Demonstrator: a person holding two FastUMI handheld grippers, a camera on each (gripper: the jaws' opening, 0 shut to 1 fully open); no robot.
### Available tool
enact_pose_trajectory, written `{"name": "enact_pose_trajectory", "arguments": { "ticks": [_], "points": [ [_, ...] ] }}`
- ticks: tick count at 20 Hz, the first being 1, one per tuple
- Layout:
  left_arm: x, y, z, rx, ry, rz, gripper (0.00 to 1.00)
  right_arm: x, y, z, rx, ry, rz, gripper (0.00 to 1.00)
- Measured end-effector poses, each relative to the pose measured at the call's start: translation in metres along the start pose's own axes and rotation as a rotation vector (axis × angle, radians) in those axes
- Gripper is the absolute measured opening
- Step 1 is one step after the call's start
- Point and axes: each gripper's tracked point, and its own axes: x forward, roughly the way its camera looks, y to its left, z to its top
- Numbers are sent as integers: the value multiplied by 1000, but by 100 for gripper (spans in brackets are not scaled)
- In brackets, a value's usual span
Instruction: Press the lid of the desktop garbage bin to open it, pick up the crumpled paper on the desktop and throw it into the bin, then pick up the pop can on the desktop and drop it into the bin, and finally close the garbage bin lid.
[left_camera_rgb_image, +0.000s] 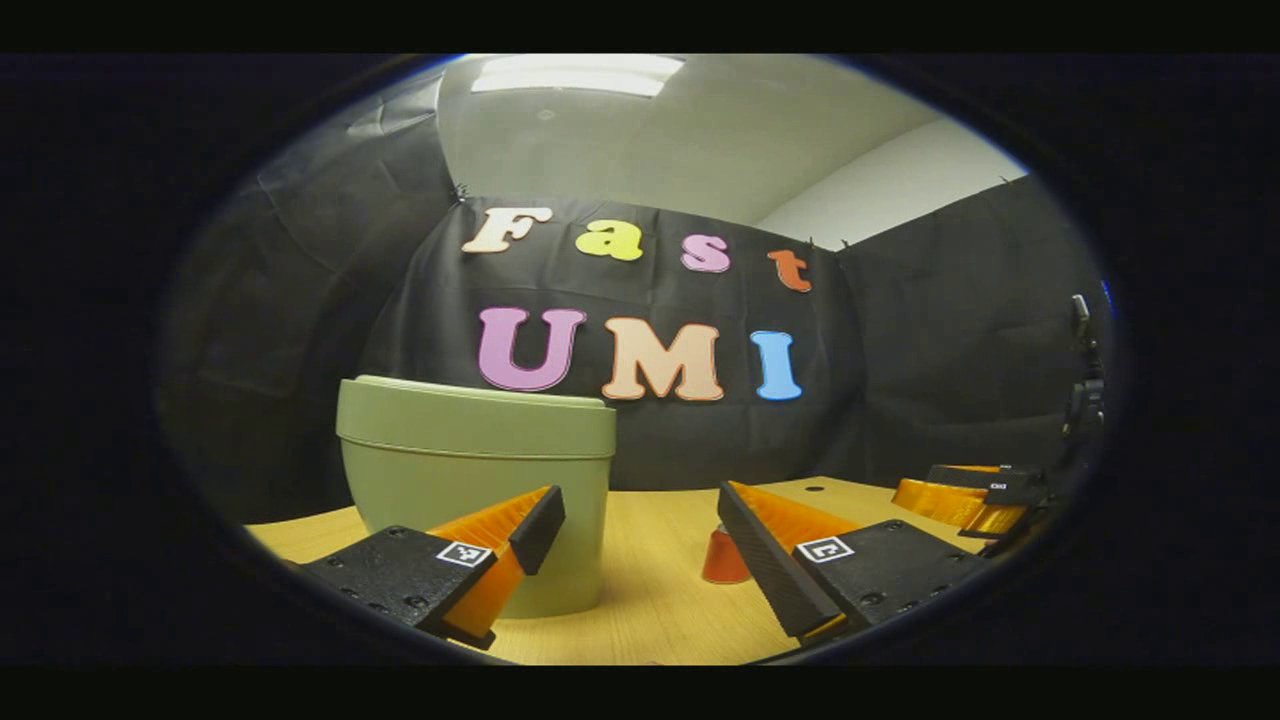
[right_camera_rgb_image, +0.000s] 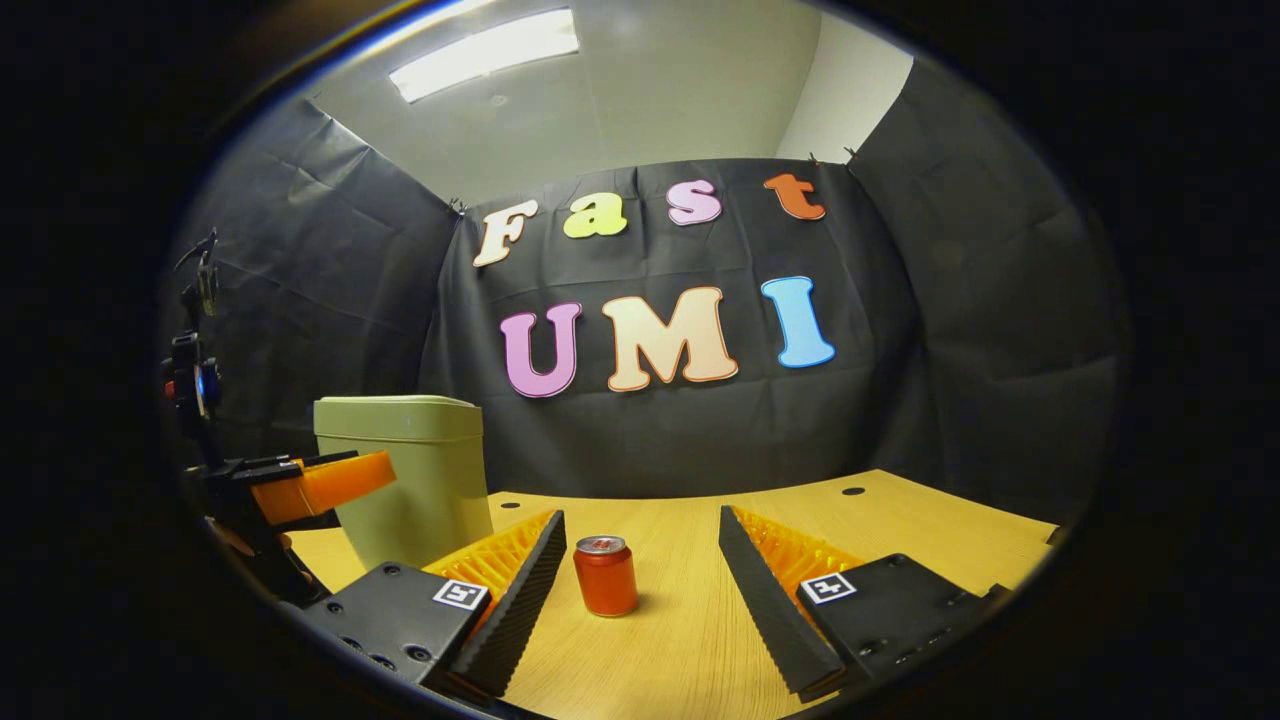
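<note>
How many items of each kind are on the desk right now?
Pale green plastic garbage bin with closed lid: 1
Red metal pop can, upright: 1
Crumpled paper seen on the wooden desktop: 0
Total: 2

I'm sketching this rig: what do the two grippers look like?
Each gripper, left and right, has two wedge-shaped fingers with ribbed backs and flat ridged pads, bolted to black plates. Each plate carries a small square black-and-white marker.
</note>
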Motion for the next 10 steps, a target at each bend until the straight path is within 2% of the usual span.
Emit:
{"name": "enact_pose_trajectory", "arguments": {
  "ticks": [1,2,3,4,6,8,10],
  "points": [
    [-1,0,1,3,-4,-1,94,0,0,0,-3,0,1,97],
    [-1,-2,2,2,-7,-3,97,0,1,0,-5,0,0,94],
    [0,-2,1,1,-6,-6,94,0,-1,0,-6,0,-3,97],
    [0,-2,1,1,-4,-7,98,0,-1,1,-6,-3,-4,97],
    [0,-3,2,5,-5,-11,94,-1,-2,3,-5,-7,-8,97],
    [-1,-4,5,7,-11,-19,97,-2,-4,5,-3,-12,-12,97],
    [-4,-8,7,13,-15,-30,91,-3,-6,6,-3,-17,-16,97]
  ]
}}
